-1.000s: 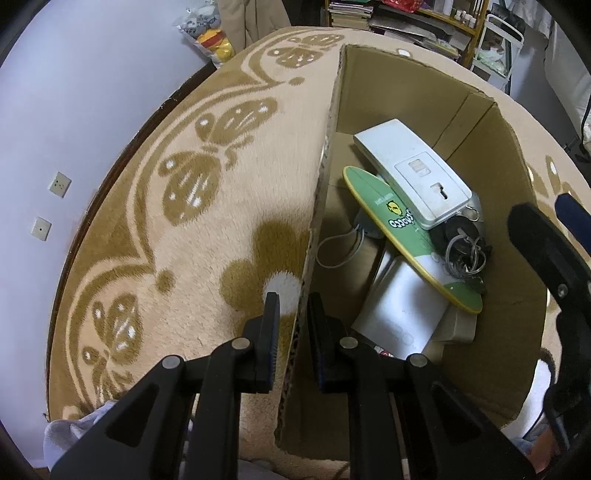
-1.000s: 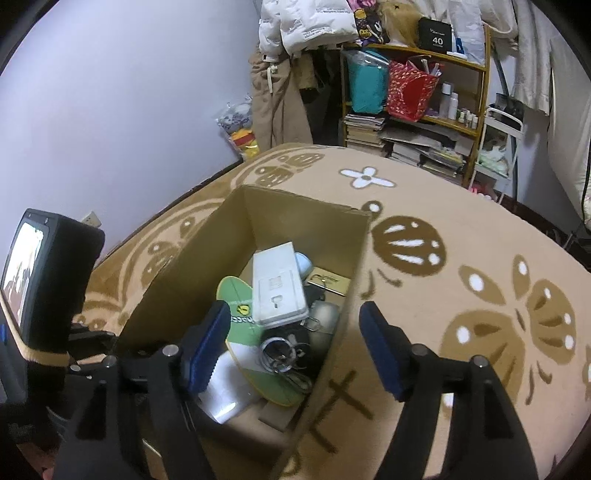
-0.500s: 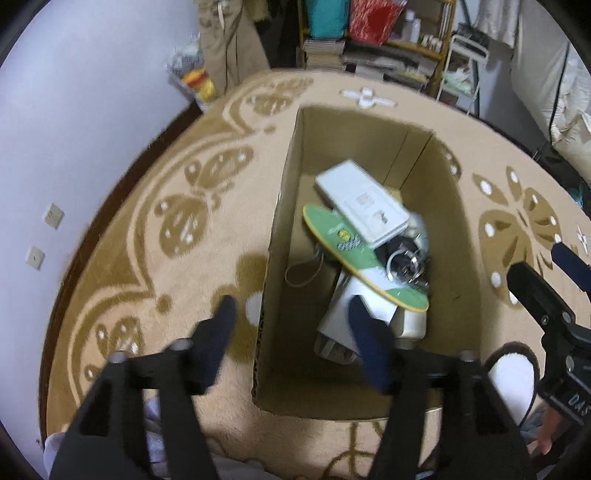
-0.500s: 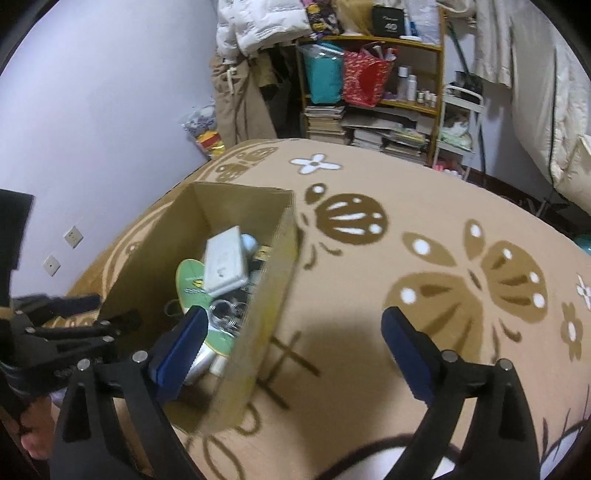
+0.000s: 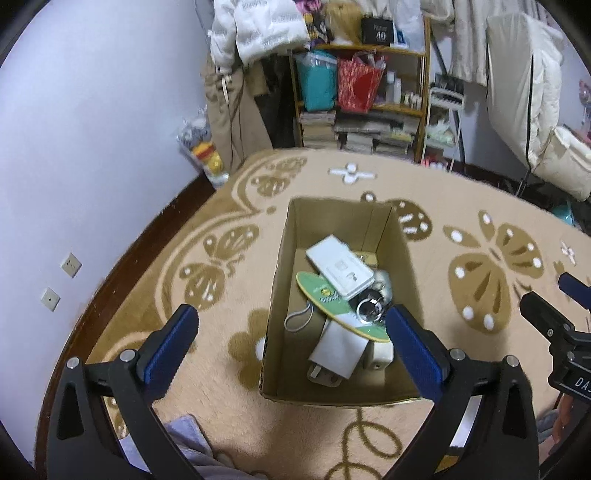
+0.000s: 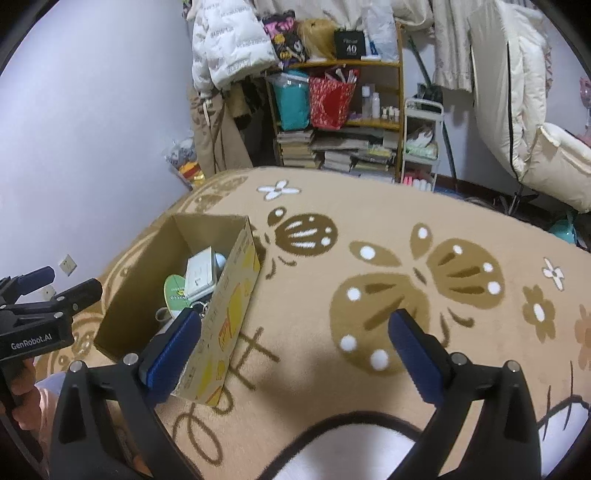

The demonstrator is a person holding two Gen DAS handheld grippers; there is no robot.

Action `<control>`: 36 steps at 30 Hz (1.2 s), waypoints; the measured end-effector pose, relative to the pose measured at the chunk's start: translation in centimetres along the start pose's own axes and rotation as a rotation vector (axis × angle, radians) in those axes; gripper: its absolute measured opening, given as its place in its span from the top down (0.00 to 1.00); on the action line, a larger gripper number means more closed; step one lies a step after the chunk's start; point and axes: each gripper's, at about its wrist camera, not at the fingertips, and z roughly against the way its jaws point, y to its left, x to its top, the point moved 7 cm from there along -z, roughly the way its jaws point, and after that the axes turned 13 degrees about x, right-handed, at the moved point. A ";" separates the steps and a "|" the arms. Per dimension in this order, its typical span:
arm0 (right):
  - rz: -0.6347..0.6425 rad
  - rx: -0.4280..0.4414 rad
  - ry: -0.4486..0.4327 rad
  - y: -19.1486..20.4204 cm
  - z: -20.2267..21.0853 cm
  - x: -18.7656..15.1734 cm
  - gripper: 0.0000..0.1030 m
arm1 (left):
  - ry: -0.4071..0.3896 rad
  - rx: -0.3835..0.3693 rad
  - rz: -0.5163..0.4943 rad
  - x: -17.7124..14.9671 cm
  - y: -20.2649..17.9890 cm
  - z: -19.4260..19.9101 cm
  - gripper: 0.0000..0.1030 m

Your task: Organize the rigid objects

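An open cardboard box (image 5: 279, 280) (image 6: 236, 295) stands on the patterned carpet. Inside lie a white flat device (image 5: 339, 266) (image 6: 199, 274), a green oval board (image 5: 332, 306) (image 6: 176, 291), a bunch of keys (image 5: 369, 307), a grey cord loop (image 5: 298, 320) and a white adapter (image 5: 338, 350). My left gripper (image 5: 288, 341) hovers well above the box's near end, open and holding nothing. My right gripper (image 6: 291, 345) is open above the carpet to the right of the box, also holding nothing. Each gripper shows at the edge of the other's view.
Beige carpet (image 6: 369, 258) with brown butterfly patterns covers the floor. A wooden shelf (image 6: 340, 110) with bags and books stands at the back, with hanging coats (image 5: 258, 33) beside it. The wall (image 5: 74, 147) runs along the left. A white padded chair (image 6: 554, 162) sits at the right.
My left gripper let go of the box's left wall, opened wide and rose well above the box. The right gripper also rose and shifted right, off the box and over the carpet.
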 end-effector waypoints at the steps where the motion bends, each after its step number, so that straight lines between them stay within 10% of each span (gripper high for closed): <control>1: 0.003 -0.002 -0.014 0.0 0.6 0.1 0.00 | -0.015 0.003 0.004 0.1 0.1 0.6 0.02; 14: 0.041 0.012 -0.152 1.0 7.3 0.1 0.00 | -0.176 0.014 0.009 -0.4 0.3 6.6 0.02; 36: 0.089 -0.046 -0.277 0.7 8.8 -2.4 0.00 | -0.214 0.017 -0.021 -3.2 -0.2 6.6 0.02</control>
